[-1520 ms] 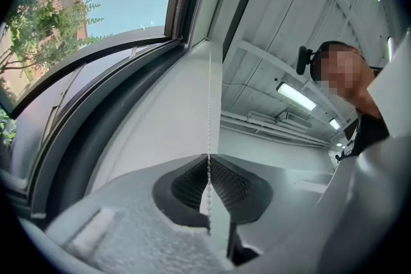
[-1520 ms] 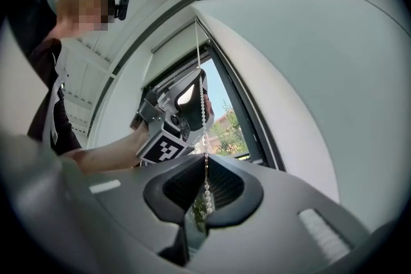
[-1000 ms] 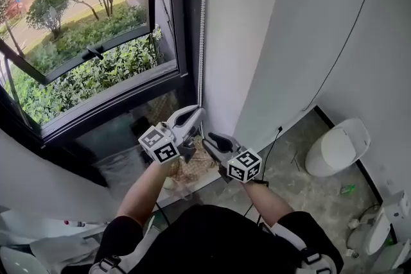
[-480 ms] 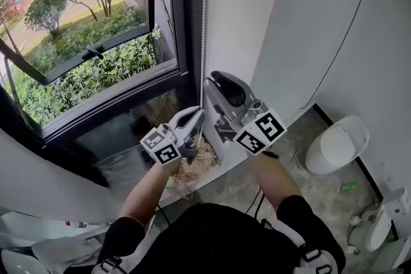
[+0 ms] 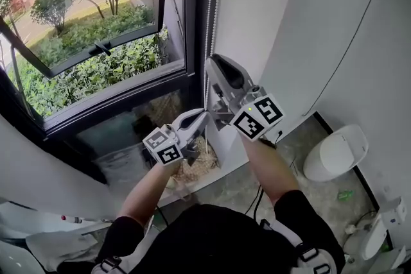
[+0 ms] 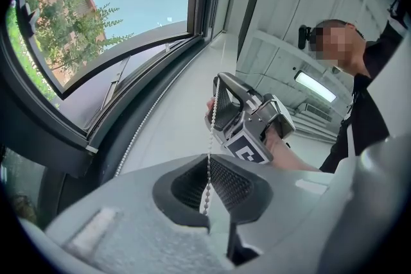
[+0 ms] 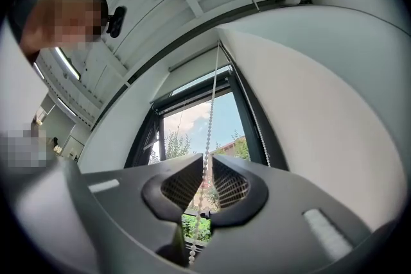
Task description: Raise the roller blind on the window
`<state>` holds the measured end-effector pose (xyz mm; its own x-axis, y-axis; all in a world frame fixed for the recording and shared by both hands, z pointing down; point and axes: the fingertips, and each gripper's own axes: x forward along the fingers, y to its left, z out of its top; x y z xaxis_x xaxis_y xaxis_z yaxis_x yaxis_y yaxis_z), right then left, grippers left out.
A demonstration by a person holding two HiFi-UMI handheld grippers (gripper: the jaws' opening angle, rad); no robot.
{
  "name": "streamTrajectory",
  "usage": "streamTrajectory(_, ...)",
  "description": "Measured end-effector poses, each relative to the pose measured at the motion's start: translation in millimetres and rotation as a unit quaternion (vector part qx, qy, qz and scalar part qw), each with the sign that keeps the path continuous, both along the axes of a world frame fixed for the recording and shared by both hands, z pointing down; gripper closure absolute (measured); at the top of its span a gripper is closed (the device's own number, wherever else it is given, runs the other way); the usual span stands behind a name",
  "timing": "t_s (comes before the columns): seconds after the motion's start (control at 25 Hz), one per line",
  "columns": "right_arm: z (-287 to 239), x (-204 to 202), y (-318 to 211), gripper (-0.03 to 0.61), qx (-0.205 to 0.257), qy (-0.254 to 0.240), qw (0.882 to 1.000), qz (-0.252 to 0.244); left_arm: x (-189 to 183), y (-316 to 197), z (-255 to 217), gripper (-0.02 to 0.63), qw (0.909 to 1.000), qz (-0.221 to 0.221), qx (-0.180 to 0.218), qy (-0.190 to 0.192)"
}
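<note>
A white bead chain (image 5: 210, 9) hangs down the dark window frame (image 5: 192, 22) beside the white wall. My left gripper (image 5: 200, 117) is the lower one and is shut on the chain (image 6: 209, 138), which runs in between its dark pads. My right gripper (image 5: 216, 62) is higher up the same chain. Its jaws are closing with the chain (image 7: 207, 131) between them, and a narrow gap still shows beside the beads. In the right gripper view the pale roller blind (image 7: 192, 74) hangs from the top of the window. The left gripper view shows the right gripper (image 6: 247, 125) above.
The window sash (image 5: 96, 48) stands tilted open over green shrubs. A black cable (image 5: 350, 35) runs down the white wall at the right. A white rounded fixture (image 5: 337, 152) stands on the floor at lower right. Straw-like litter (image 5: 192, 167) lies below the grippers.
My right gripper has risen from beside the left one to the chain above it, and its jaws have narrowed around the chain. The left gripper has stayed on the chain.
</note>
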<state>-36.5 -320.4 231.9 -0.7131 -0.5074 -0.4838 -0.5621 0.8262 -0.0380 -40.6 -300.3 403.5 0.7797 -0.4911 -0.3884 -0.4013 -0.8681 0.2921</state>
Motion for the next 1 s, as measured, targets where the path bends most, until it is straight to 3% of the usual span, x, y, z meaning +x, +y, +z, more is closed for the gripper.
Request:
streamTrajectory(0.36,7,9,6,0.563,0.024,-0.012,1.0,-0.002,2,-3,6,0.601,1.0,0.005,-0.008,-0.002)
streamTrajectory(0.6,59,19,6,0.563,-0.007,-0.007,1.0,0.013,16,-8,60,0.601,0.9976,0.01,-0.042,-0.053)
streamTrajectory(0.72,115,18,4,0.563,-0.046,0.02,0.999,0.014,20,-8,114,0.601,0.9891,0.013,-0.091,-0.115)
streamTrajectory(0.84,170,20,3,0.563,-0.093,0.048,0.994,0.019,23,4,167,0.598,0.974,0.042,-0.133,-0.178)
streamTrajectory(0.92,188,25,3,0.563,-0.114,0.05,0.992,0.022,25,14,183,0.591,0.9677,0.063,-0.147,-0.195)
streamTrajectory(1.0,190,29,2,0.563,-0.117,0.052,0.992,0.024,26,17,183,0.525,0.9669,0.073,-0.145,-0.197)
